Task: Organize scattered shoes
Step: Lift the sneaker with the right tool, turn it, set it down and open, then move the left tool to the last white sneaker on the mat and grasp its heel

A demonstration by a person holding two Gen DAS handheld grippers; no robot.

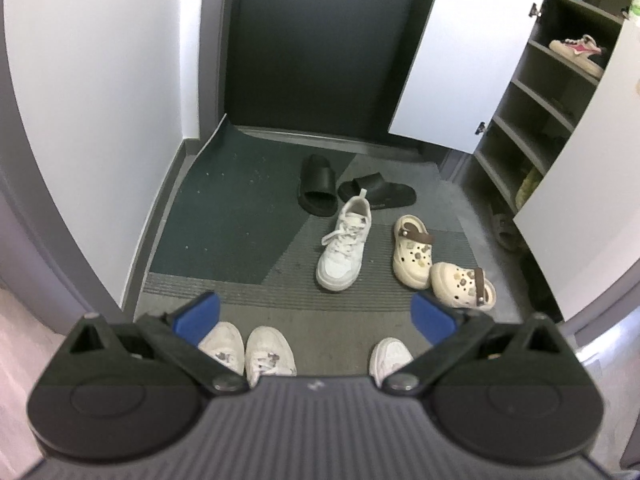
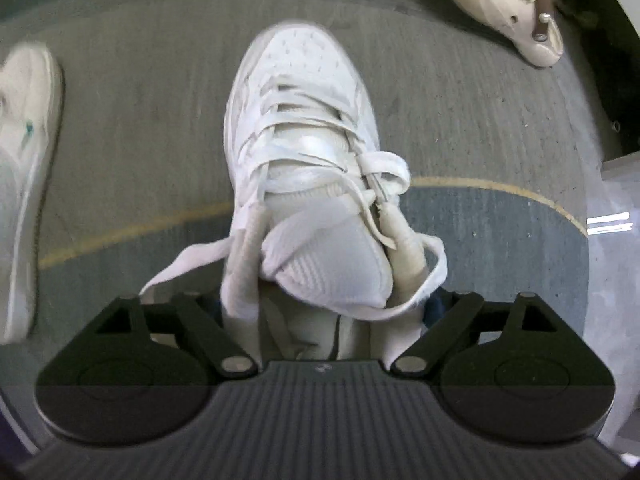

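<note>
Seen from straight above in the right wrist view, a white laced sneaker (image 2: pixel 304 120) stands toe away from me on the grey mat. My right gripper (image 2: pixel 326 308) straddles its heel collar, one finger on each side. The collar and loose laces hide the pads, so contact is unclear. My left gripper (image 1: pixel 318 314) hangs open and empty over the mat. Beyond it lie another white sneaker (image 1: pixel 340 248), two black slides (image 1: pixel 318 184) and two cream clogs (image 1: pixel 412 252). A pair of white sneakers (image 1: pixel 248 350) and a single white toe (image 1: pixel 390 356) show just past its fingers.
An open shoe cabinet (image 1: pixel 540 120) stands at the right with its white door (image 1: pixel 460 52) swung out; a pink and white sneaker (image 1: pixel 578 54) sits on an upper shelf. A dark entrance door closes the far end. Another white shoe (image 2: pixel 24 160) and a cream clog (image 2: pixel 516 12) flank the right gripper.
</note>
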